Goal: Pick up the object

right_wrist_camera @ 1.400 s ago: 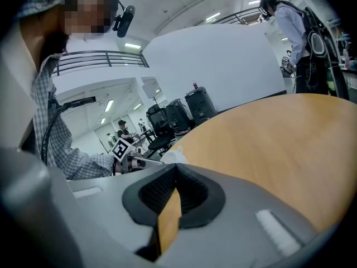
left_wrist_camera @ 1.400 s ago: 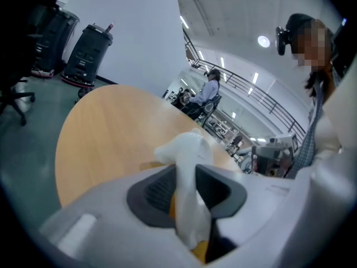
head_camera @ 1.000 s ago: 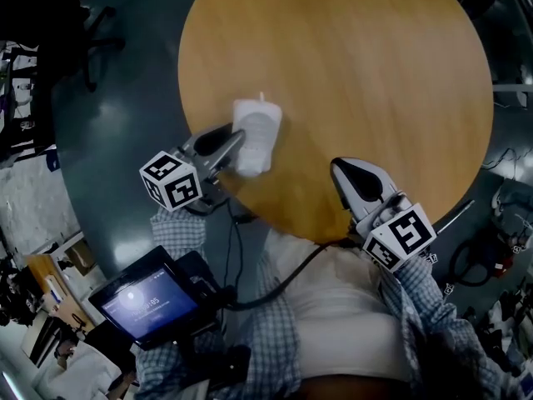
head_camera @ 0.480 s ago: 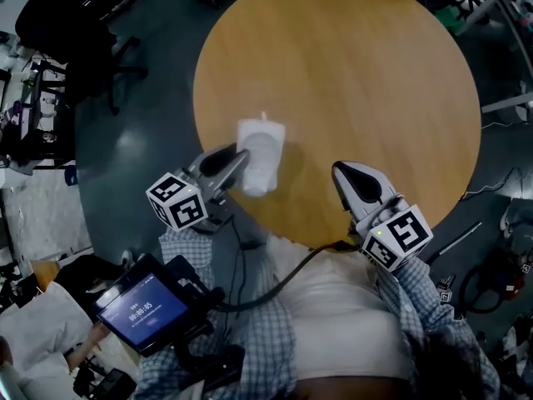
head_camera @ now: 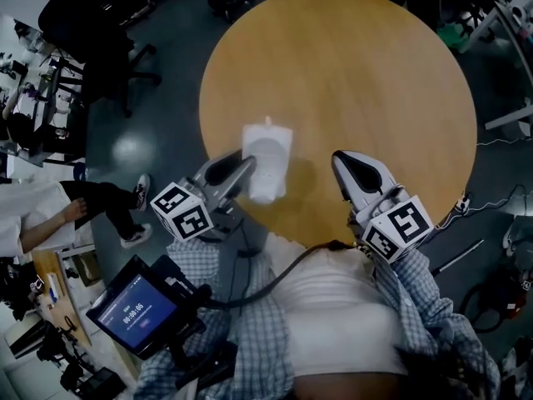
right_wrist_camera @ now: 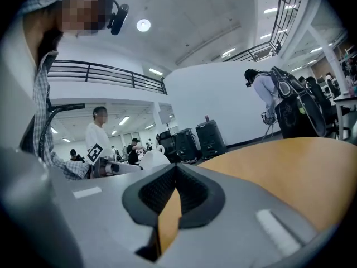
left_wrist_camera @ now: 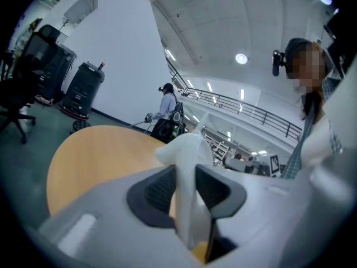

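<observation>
**Left claw has the pouch: lift it clean**

Nearest me: right claw (head_camera: 350, 169) at 5 o'clock of the tabletop (head_camera: 366, 65), pads together, nothing in them, idle over the near edge. Left claw (head_camera: 241, 165) at 7 o'clock, clamped on the near end of the white pouch (head_camera: 268, 152). The left gripper view shows the pads pinching it edge-on, the thin body squeezed flat between them. The rest sticks out toward 12 with a small nub at the far end. A shadow on the wood at its 3 o'clock suggests it's off the surface, but I can't confirm clearance. The grip is on one end only, so the body will likely droop or swing. Raise it straight up and slow, no wrist roll, don't ease the squeeze. Right claw: stand clear, or come under as support if it sags. Beyond the tabletop: office chair (head_camera: 92, 40) at 10 o'clock, not in the lift path.
</observation>
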`<state>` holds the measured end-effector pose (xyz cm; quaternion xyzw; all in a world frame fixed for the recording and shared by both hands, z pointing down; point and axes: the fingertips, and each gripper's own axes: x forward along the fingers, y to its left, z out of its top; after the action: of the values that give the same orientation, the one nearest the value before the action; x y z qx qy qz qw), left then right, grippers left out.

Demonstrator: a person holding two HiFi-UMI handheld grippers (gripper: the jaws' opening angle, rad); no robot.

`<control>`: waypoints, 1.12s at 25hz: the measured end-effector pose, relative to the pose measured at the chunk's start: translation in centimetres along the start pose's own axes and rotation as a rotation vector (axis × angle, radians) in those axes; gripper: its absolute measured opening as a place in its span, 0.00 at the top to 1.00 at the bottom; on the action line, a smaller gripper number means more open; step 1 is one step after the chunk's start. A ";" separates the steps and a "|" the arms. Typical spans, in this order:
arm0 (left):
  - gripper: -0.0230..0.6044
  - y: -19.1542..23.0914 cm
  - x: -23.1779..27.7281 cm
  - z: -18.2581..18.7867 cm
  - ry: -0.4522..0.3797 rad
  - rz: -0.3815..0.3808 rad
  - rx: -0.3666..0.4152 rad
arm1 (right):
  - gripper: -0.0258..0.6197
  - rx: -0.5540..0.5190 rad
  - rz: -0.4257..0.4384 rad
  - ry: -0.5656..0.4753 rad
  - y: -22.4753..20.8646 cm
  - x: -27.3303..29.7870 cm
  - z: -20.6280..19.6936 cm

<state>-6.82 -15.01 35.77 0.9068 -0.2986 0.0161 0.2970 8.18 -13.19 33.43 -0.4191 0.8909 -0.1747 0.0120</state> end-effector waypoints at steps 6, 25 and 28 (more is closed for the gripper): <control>0.78 -1.4 -0.4 -0.7 -0.012 0.017 0.004 | 0.95 -0.035 0.029 -0.002 0.1 -0.3 0.5; 0.78 -1.2 -2.1 -2.4 -0.058 0.017 -0.013 | 0.95 -0.075 0.068 0.020 2.1 -0.6 -0.4; 0.78 -1.5 -2.2 -2.4 -0.036 0.032 -0.014 | 0.95 -0.072 0.064 0.020 2.2 -0.8 -0.5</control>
<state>-7.44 -11.58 36.51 0.8999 -0.3186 0.0022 0.2977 7.01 -11.16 33.07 -0.3887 0.9097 -0.1461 -0.0066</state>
